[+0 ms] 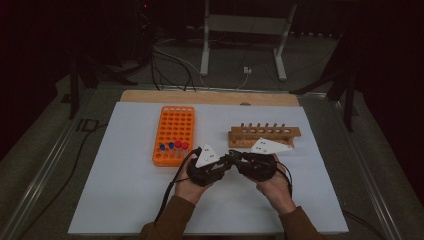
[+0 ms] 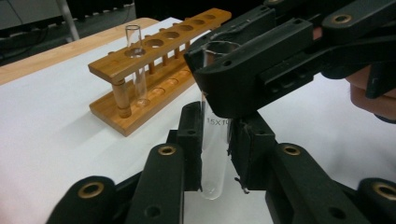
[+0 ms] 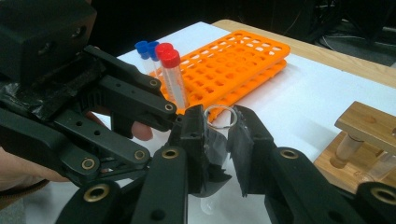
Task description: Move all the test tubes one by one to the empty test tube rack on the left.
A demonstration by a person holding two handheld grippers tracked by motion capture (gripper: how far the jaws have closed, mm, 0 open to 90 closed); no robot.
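Both tools meet over the white surface point(image 1: 125, 200), between the orange tube rack point(image 1: 173, 135) and the wooden test-tube rack point(image 1: 265, 136), and both grip one clear glass test tube point(image 2: 215, 154). In the left gripper view the left tool point(image 2: 215, 154) has its jaws clamped on the tube's lower body, the tube upright with its rounded bottom hanging below the pads and printed lettering showing between them. The right tool point(image 2: 219, 88) comes in from the upper right there and closes on the same tube just under its open rim. In the right gripper view the right tool point(image 3: 219, 140) stands with its jaws on either side of the tube's rim point(image 3: 219, 114), pads touching the glass, while the left tool point(image 3: 180, 119) reaches in from the left. From the high view the two tools point(image 1: 234, 160) touch nose to nose just in front of the wooden rack, well clear of the surface's front edge. A second empty glass tube point(image 2: 136, 65) stands upright in an end hole of the wooden rack. Two blue-capped tubes point(image 3: 145, 56) and two red-capped tubes point(image 3: 170, 70) stand together at one end of the orange rack.
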